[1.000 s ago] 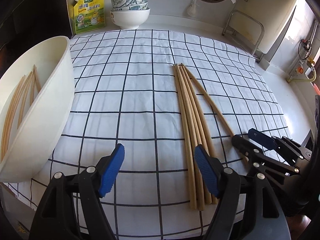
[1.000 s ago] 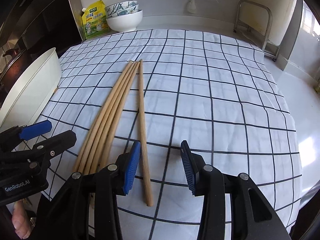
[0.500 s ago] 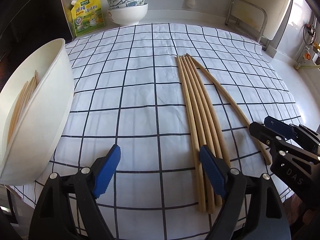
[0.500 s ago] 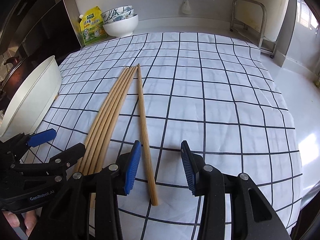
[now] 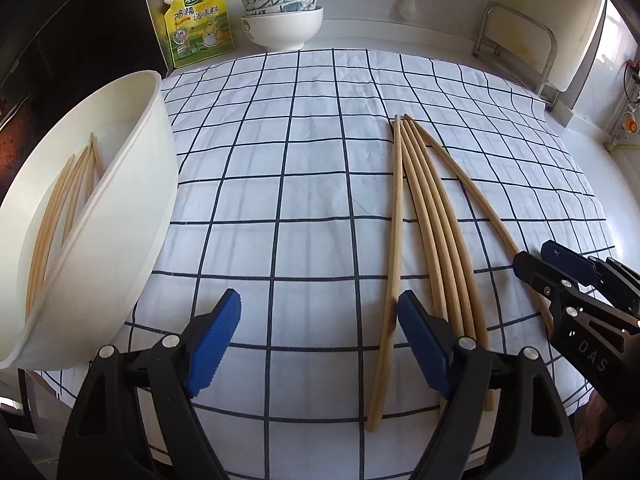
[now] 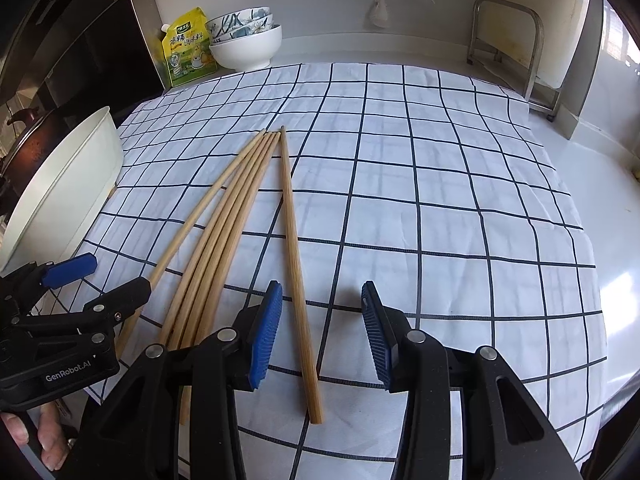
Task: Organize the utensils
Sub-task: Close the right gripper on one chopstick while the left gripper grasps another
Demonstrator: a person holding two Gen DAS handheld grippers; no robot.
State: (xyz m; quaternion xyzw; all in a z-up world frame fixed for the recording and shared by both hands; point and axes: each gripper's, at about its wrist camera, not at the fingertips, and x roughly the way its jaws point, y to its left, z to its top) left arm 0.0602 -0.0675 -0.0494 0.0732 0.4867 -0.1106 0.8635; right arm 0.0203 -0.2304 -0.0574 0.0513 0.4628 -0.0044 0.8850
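Five wooden chopsticks [image 5: 430,216] lay lengthwise on a white cloth with a dark grid [image 5: 280,160] that covered the surface, their far tips bunched together and their near ends fanned apart. The leftmost chopstick [image 5: 394,240] had swung away from the three in the middle, and its near part lay just inside the right pad of the left tongs [image 5: 320,338]; those tongs had just been opening and stood wide, gripping nothing, with the stick between the pads but not pressed. The rightmost chopstick [image 6: 298,276] lay apart from the bundle, between the blue pads of the right tongs [image 6: 322,336], which stood partly open with neither pad pressing on it. To the left, at the cloth's edge, a white tub [image 5: 132,216] held more chopsticks [image 5: 60,208] leaning inside it. At the far side of the cloth stood a yellow-green seasoning pouch [image 5: 198,20] and, just beside it, a stack of bowls [image 5: 282,12]. A metal rack [image 6: 508,40] stood at the far right. Fingers of a hand [image 6: 48,436] showed under the left tongs in the right wrist view.
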